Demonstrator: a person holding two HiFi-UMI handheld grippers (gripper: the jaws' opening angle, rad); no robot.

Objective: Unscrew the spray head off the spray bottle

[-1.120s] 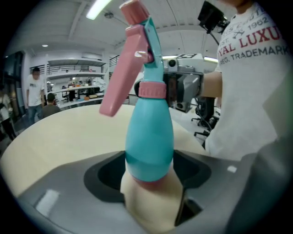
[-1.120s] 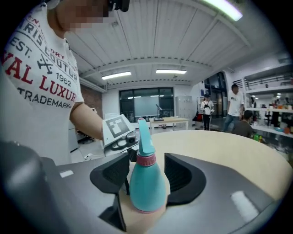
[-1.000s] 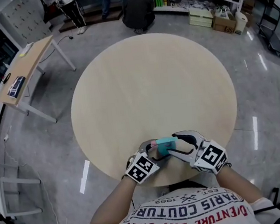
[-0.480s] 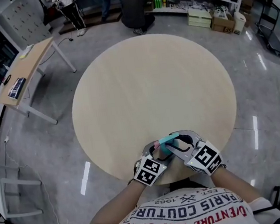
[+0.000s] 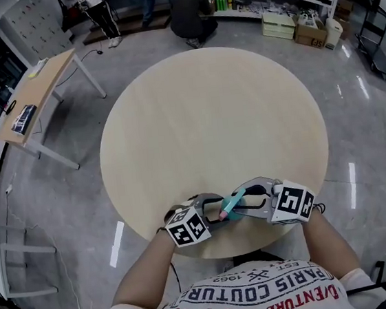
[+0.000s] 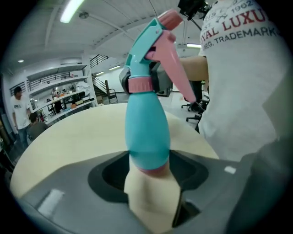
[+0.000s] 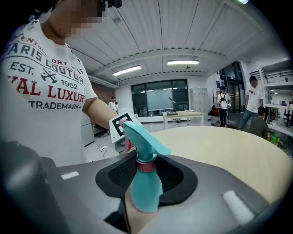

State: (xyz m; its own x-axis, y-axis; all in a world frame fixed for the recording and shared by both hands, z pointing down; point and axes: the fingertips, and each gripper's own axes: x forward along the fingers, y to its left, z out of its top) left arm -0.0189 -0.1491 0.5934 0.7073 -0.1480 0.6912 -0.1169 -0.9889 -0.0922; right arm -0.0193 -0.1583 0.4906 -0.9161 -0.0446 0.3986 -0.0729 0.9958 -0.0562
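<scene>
A teal spray bottle (image 5: 232, 205) with a pink collar and trigger hangs tilted above the near edge of the round table (image 5: 209, 114), between both grippers. My left gripper (image 5: 213, 214) has the bottle's base (image 6: 147, 137) between its jaws, which are closing and pressing on it. The spray head (image 6: 153, 41) points away from that gripper, up toward the person's shirt. My right gripper (image 5: 246, 203) is shut on the bottle (image 7: 145, 189), its dark pads standing at the level of the pink collar (image 7: 146, 166). The teal head (image 7: 142, 135) rises past them.
The light wooden table top stretches away beyond the grippers, and its front edge lies just under them. A side desk (image 5: 33, 92) stands at the far left. Shelves with boxes (image 5: 281, 15) and a crouching person (image 5: 190, 15) are at the back.
The right jaws have closed round the bottle. The bottle has turned from nearly level to a diagonal tilt. The left gripper has shifted left and the right gripper has shifted right.
</scene>
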